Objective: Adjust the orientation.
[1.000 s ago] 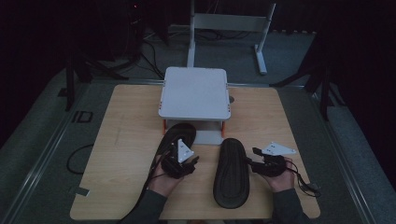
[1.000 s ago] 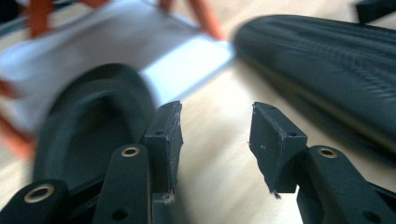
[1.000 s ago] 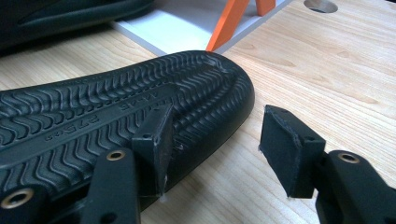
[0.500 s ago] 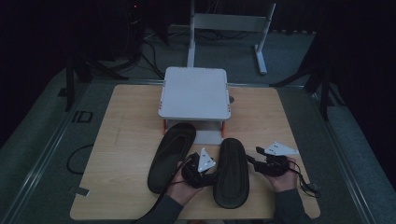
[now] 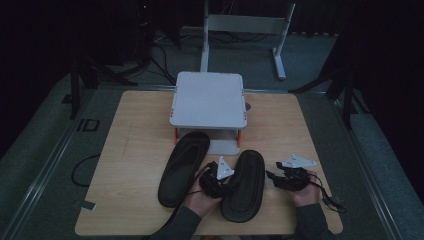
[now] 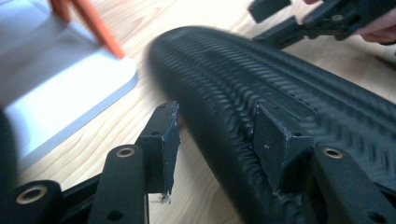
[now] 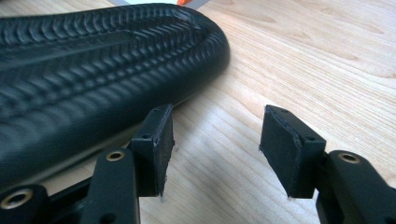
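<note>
While one black slipper [image 5: 183,167] is left lying sole-up at the left of the worktop [image 5: 135,150], the left tool [image 5: 218,186] is seen at the near left edge of the second slipper [image 5: 245,184], jaws parted astride that rim, not pressing. Its long axis runs away from the person, slightly tilted. The right tool [image 5: 277,180] is held just right of it, jaws wide and empty. A grey stand [image 5: 208,100] is set beyond both toes.
</note>
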